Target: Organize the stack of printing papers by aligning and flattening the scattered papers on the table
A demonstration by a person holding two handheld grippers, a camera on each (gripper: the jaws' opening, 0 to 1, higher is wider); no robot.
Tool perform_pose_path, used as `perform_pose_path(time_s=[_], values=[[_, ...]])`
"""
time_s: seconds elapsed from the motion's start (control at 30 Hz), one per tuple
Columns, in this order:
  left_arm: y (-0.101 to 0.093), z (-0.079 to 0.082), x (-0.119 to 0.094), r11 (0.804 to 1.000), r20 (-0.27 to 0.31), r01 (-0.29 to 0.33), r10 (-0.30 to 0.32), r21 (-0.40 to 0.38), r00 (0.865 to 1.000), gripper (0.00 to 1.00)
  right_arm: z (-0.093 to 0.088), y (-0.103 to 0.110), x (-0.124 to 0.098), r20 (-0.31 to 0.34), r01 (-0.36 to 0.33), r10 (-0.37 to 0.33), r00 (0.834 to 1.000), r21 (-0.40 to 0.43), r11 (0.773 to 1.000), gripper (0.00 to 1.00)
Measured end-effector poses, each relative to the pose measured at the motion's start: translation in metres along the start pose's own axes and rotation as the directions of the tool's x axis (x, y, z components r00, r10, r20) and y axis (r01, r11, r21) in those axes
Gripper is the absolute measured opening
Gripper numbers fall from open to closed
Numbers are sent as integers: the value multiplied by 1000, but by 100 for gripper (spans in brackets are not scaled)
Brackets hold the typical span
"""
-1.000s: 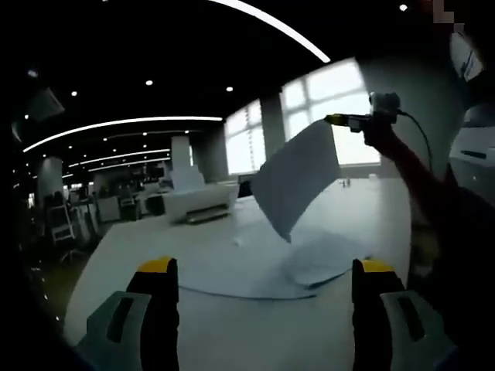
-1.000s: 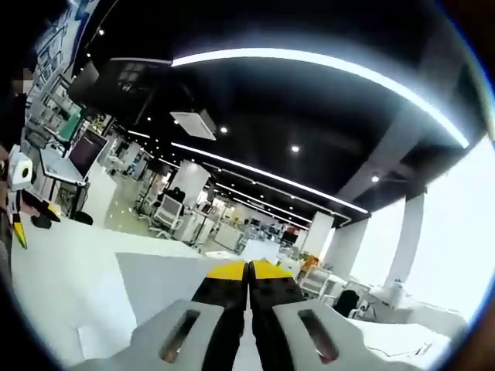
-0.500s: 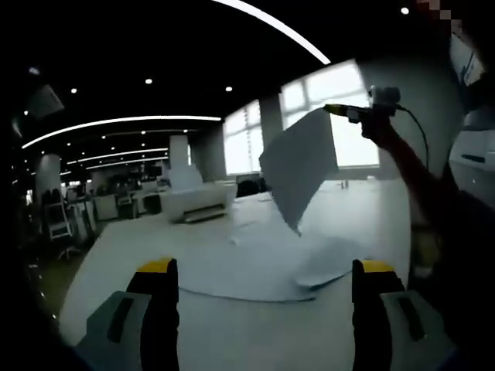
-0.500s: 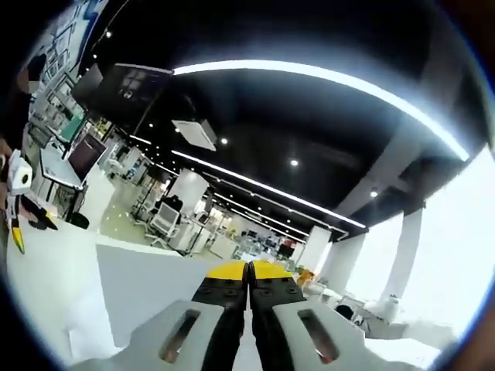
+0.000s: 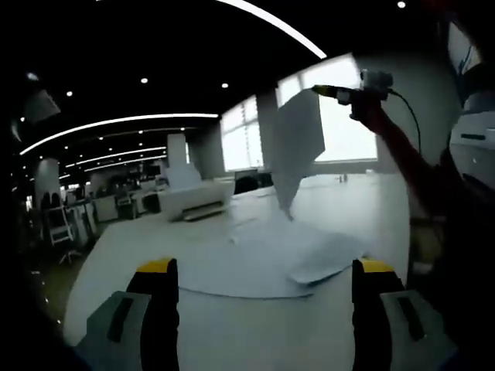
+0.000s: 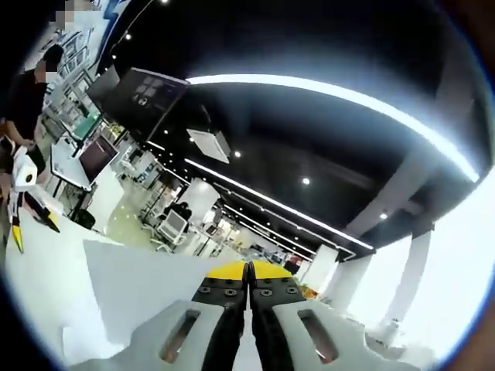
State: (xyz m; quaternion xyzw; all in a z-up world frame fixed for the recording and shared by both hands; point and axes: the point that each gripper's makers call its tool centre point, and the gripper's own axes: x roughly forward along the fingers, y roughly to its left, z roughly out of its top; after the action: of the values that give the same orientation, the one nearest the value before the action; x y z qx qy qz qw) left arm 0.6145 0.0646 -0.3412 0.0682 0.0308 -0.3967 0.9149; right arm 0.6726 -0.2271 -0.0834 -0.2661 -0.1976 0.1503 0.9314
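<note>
The right tool (image 6: pixel 249 267) has its yellow-tipped jaws pressed together on the top edge of a single sheet of printing paper (image 6: pixel 147 290), which hangs down from the tips and spreads pale below them in the right gripper view. In the left gripper view the same tool (image 5: pixel 329 91) is held high over the counter (image 5: pixel 232 325), and the sheet (image 5: pixel 298 151) dangles from it with its lower corner just above the heap. The left tool (image 5: pixel 263 267) hangs low over the near part of the counter with its jaws wide apart and nothing between them.

Beyond the left tool's tips, the scattered papers (image 5: pixel 263 259) lie in a loose, overlapping spread on the white counter, edges fanned and one corner jutting toward the right. A printer (image 5: pixel 193 202) stands at the far side of the counter, well apart from the papers.

The step in hand looks like carrying the lifted sheet to the pile. To do it well, I would lower it slowly so it does not swing, bring its lower edge down onto one side of the pile first, then let it lie flat. The free left tool could steady the heap and nudge its stray edges square. A pinch near one corner lets the sheet twist, so any quick move risks a fold or a skewed landing.
</note>
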Motion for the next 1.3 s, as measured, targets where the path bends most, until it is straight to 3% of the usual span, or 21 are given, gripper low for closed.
perform_pose_path(time_s=[0.1,0.2,0.37,0.63,1.13,1.3], values=[[1,0,-4,1000,-3,-10,10,1,1000,95,3,0,-1,-8,-12,12,1000,-24,1000,0],[1,3,-6,1000,12,-12,12,-6,1000,95,9,-3,-2,7,-43,42,999,13,999,0],[-4,6,-1,1000,9,-3,3,-2,1000,95,8,-2,4,-2,-53,53,999,-24,998,0],[-4,12,6,1000,14,11,-11,15,1000,95,4,15,21,-26,-120,118,993,-89,989,0],[-5,19,5,1000,22,7,-7,24,1000,95,27,48,36,-8,-199,202,979,-220,955,0],[-7,25,1,999,48,33,-32,-22,998,94,28,62,40,5,-258,263,965,-186,948,0]])
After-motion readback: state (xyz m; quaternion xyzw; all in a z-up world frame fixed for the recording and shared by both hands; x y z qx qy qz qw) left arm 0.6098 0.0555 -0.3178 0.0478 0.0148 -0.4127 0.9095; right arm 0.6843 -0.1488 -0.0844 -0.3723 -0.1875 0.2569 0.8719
